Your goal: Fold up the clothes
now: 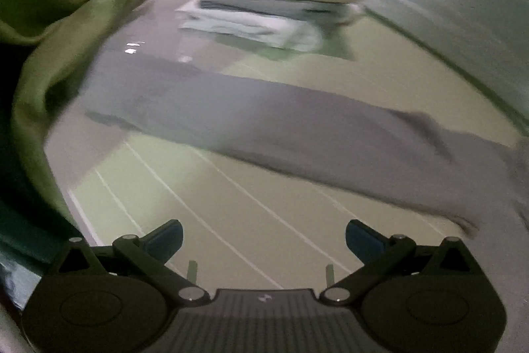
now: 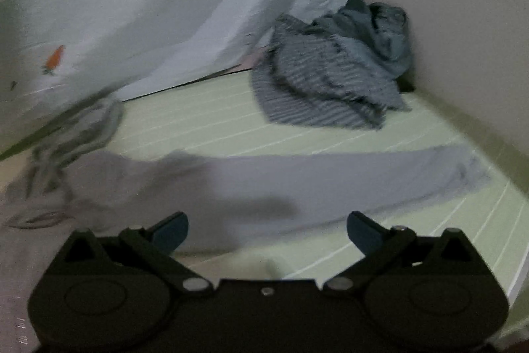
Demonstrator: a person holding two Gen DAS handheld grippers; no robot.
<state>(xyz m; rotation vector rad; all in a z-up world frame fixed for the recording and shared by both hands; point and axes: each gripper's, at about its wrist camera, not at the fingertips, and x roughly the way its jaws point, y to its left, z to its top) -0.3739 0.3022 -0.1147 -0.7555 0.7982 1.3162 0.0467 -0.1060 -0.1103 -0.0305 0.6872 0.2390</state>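
A grey garment (image 1: 264,124) lies stretched across the pale green mat (image 1: 231,207), blurred by motion. My left gripper (image 1: 264,237) hangs open above the mat, just in front of the garment, with nothing between its blue pads. In the right wrist view the same grey garment (image 2: 264,184) runs across the mat (image 2: 205,128), bunched and wrinkled at its left end (image 2: 66,154). My right gripper (image 2: 267,232) stands wide open over its near edge, holding nothing.
A stack of folded clothes (image 1: 277,5), tan on top, sits at the back of the mat. A green cloth (image 1: 59,22) hangs at the left. A crumpled pile of blue and striped clothes (image 2: 340,68) lies in the far right corner beside a white sheet (image 2: 132,5).
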